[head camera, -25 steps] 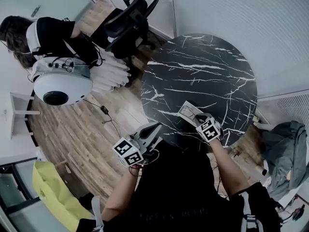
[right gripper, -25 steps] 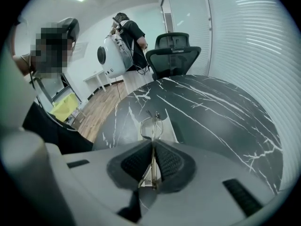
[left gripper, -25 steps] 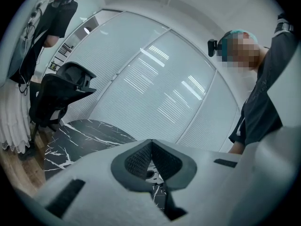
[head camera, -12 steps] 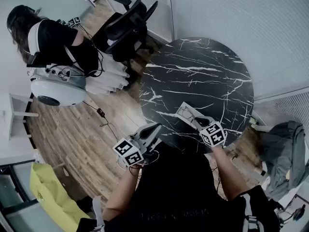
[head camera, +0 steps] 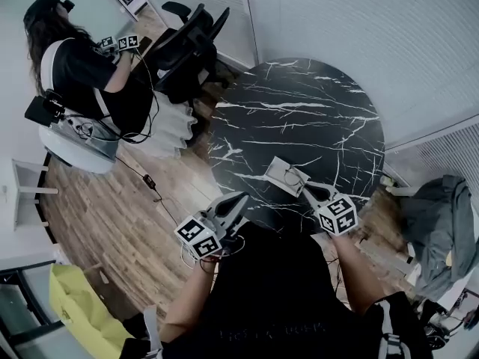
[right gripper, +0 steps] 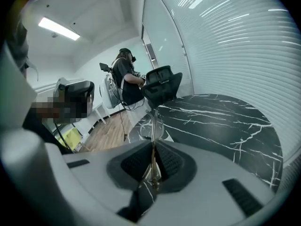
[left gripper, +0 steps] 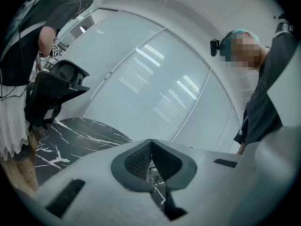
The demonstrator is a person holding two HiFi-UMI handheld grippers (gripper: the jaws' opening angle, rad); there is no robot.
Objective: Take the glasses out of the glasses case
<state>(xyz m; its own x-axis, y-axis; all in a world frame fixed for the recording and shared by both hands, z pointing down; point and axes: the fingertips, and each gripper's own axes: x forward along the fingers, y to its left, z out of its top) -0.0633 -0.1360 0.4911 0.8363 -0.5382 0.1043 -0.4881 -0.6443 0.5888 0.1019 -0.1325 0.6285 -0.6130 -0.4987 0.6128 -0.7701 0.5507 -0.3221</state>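
Note:
A pale open glasses case [head camera: 281, 173] lies on the near part of the round black marble table [head camera: 299, 118]. My right gripper [head camera: 308, 191] is at the case's near right corner. Its jaws are shut on the thin arm of clear-framed glasses [right gripper: 154, 122], which stand up ahead of the right gripper [right gripper: 153, 150]. In the head view the glasses are too small to make out. My left gripper [head camera: 238, 199] hangs off the table's near left edge, pointing at the table. The left gripper [left gripper: 151, 144] has its jaws together with nothing held.
A black office chair [head camera: 183, 43] stands at the table's far left. Beyond it another person [head camera: 82, 69] sits over the wooden floor. A yellow bag [head camera: 75, 305] lies at lower left, and grey cloth [head camera: 438, 230] lies right of the table.
My right gripper has drawn back towards me and to the right, away from the case. The left gripper has hardly moved. The head view has shifted a little.

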